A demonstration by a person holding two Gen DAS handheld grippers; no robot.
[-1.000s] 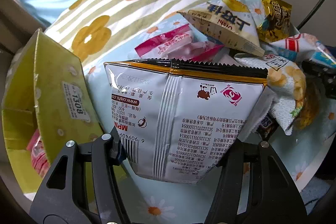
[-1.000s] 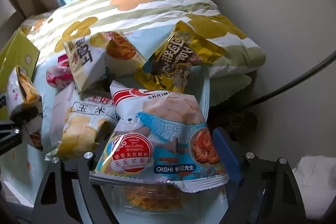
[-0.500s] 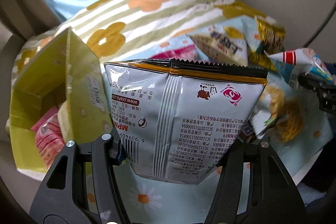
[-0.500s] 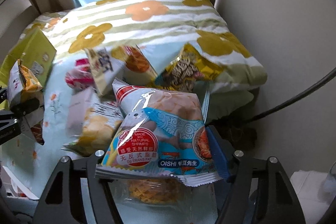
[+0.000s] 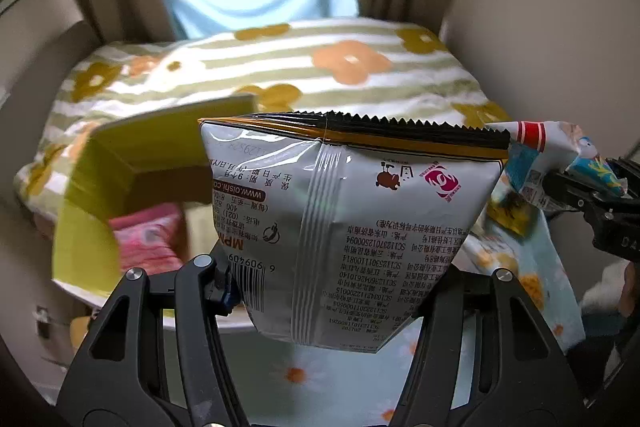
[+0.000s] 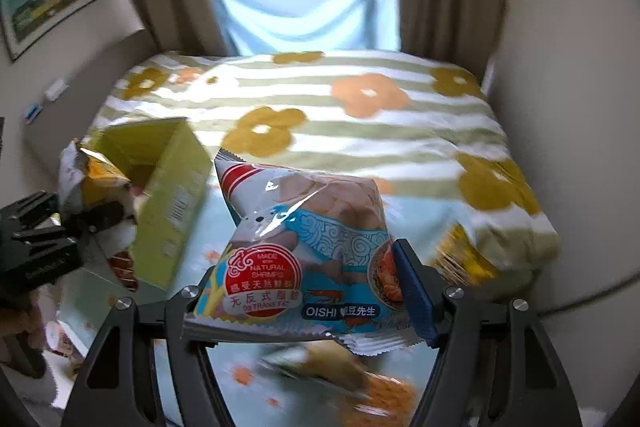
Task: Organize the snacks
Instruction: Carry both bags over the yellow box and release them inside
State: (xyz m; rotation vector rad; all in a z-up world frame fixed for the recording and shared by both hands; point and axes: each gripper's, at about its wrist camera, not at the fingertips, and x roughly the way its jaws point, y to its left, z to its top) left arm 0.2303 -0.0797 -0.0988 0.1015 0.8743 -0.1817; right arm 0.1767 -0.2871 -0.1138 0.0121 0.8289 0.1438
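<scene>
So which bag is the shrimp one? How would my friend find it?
Start at the flowered quilt under the window, then look nearer, to the right gripper. It clamps the shrimp cracker bag: blue waves, a red round "natural shrimps" badge. The silver bag in the left gripper shows only printed text.

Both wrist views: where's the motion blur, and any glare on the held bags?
Left wrist: silver bag sharp with a glare streak up top, yellow box smeared. Right wrist: shrimp cracker bag sharp with a film highlight, snacks below it blurred.
</scene>
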